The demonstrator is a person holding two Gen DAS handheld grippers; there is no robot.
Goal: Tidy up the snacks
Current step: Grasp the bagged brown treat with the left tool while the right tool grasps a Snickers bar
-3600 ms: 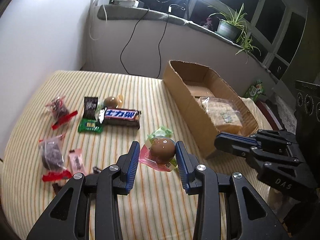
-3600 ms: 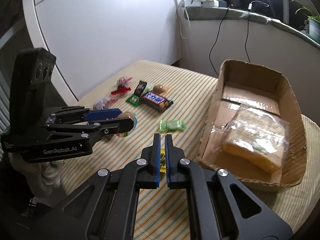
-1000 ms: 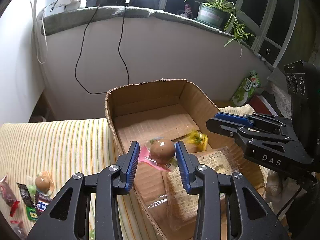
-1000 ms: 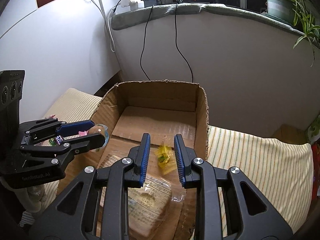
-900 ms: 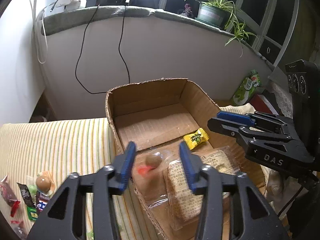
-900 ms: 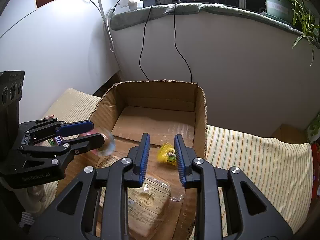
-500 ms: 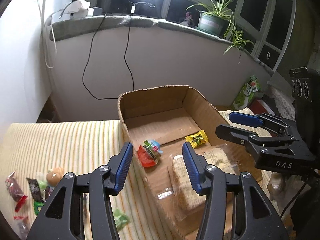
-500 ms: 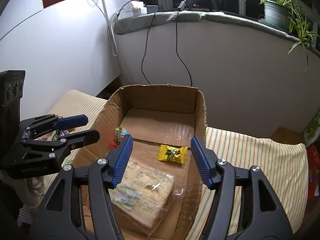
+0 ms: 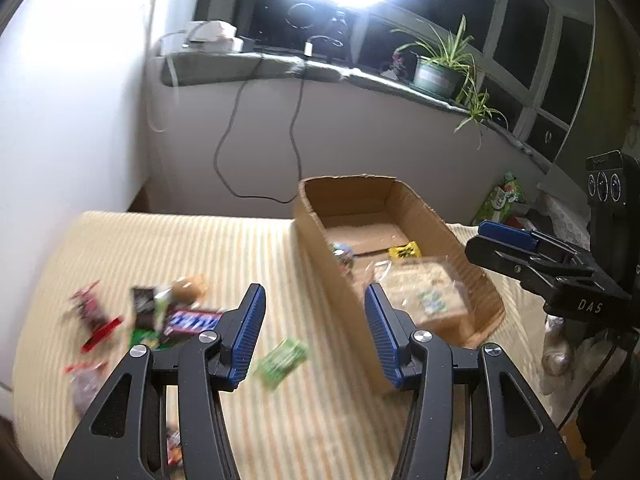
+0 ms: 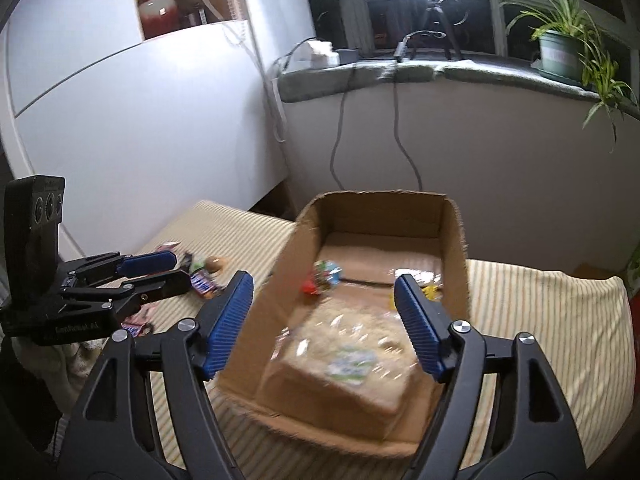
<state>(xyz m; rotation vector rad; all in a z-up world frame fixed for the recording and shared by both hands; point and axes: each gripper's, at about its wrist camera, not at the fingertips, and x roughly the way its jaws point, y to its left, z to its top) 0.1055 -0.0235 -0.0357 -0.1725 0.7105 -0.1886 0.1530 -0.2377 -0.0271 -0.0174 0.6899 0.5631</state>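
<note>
Motion blur smears the loose snacks.

You are working in a home, likely a bedroom: a striped bedspread covers a soft bed, a potted spider plant sits on the windowsill, and charger cables trail down the wall.

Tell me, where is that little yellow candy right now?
The yellow candy lies inside the cardboard box, toward its far end, just beyond the wrapped bread and to the right of the round colourful snack in the left wrist view.
</note>
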